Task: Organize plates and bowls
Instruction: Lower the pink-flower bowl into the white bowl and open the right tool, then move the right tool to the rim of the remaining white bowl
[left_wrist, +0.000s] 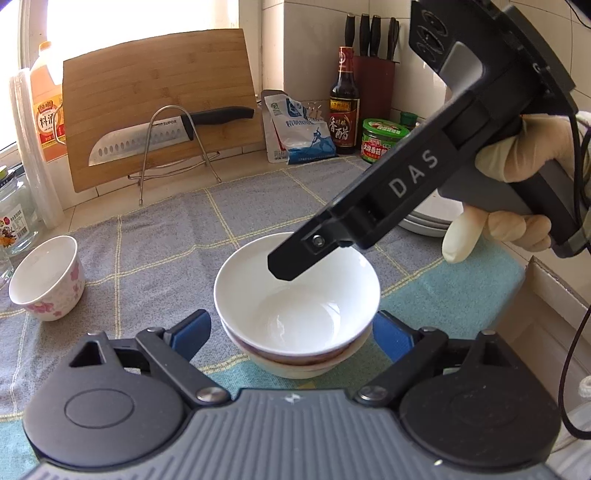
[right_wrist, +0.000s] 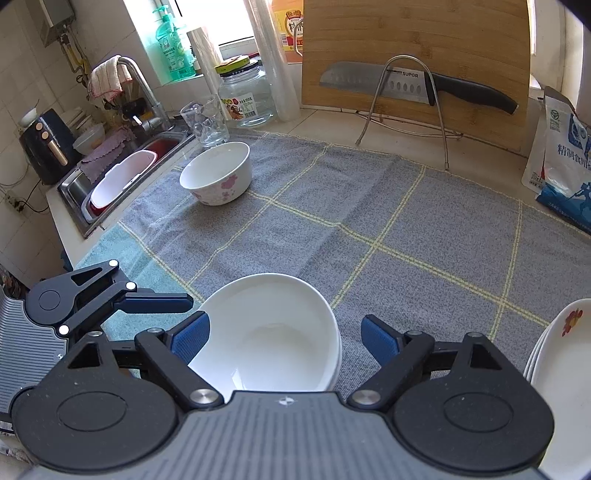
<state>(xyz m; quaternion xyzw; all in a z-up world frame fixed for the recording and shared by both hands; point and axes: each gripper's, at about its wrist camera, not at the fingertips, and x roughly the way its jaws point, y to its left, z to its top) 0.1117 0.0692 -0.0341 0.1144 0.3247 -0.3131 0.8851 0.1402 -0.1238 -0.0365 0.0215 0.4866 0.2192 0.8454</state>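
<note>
Grey towel with a yellow grid and a teal edge (right_wrist: 388, 229) covers the counter, everything sits on it. Big bamboo cutting board (right_wrist: 413, 55) leans upright at the back behind a wire stand, a steel knife with a black handle (right_wrist: 406, 86) lying across the stand in front of it.

Stack of plain white round bowls (left_wrist: 295, 295) sits near the front edge of the towel, one bowl nested in another, a dark band showing on the outer wall of the upper one. Left gripper (left_wrist: 291, 332) straddles the stack, blue pads spread to either side of the bowls and not pressing, so open. Right gripper (right_wrist: 284, 339) comes in from the right over the same stack, blue pads wide apart; the left pad looks right at the rim, can't tell if it touches; the right pad is clear of the bowl. Open, nothing gripped. A hand in a pale glove (left_wrist: 517, 184) holds the right gripper's handle.

White bowl with pink flowers (right_wrist: 218, 173) stands alone at the towel's far left corner, well apart from the stack, just in front of a clear drinking glass (right_wrist: 205, 120). Stack of white plates (right_wrist: 557, 369), one with a red flower on the rim, sits at the right of the towel.
</note>
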